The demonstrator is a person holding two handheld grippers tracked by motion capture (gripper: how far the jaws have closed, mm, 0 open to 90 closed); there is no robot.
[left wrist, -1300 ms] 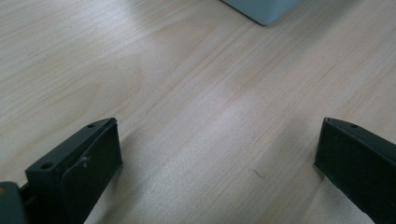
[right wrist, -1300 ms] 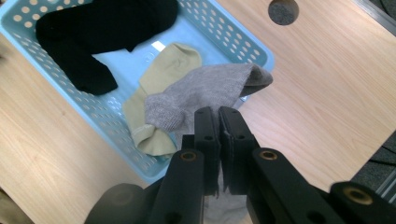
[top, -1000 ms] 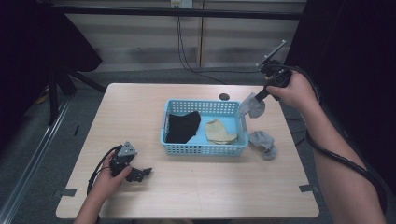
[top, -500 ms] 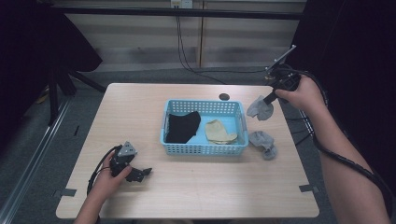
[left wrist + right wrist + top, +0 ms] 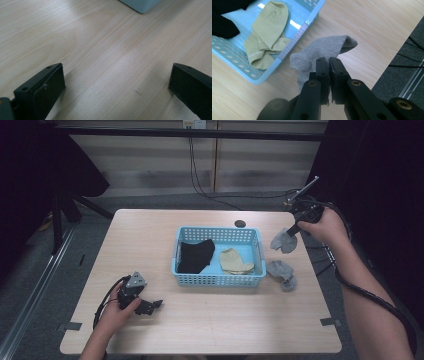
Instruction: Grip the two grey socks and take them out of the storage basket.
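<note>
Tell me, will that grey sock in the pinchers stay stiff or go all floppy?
Probably floppy: the grey sock droops in folds from the shut right gripper. It looks light too, since a thin pinch of cloth holds it all up. It shouldn't slide out easily; the knit looks fuzzy, not slick.

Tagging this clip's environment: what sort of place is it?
Likely a lab or studio recording bay, not a home. A lone wooden table stands on grey carpet, with tape marks at its near corners, dark curtains at both sides, cables running from a wall outlet, and handheld grippers sorting socks by a blue basket.
</note>
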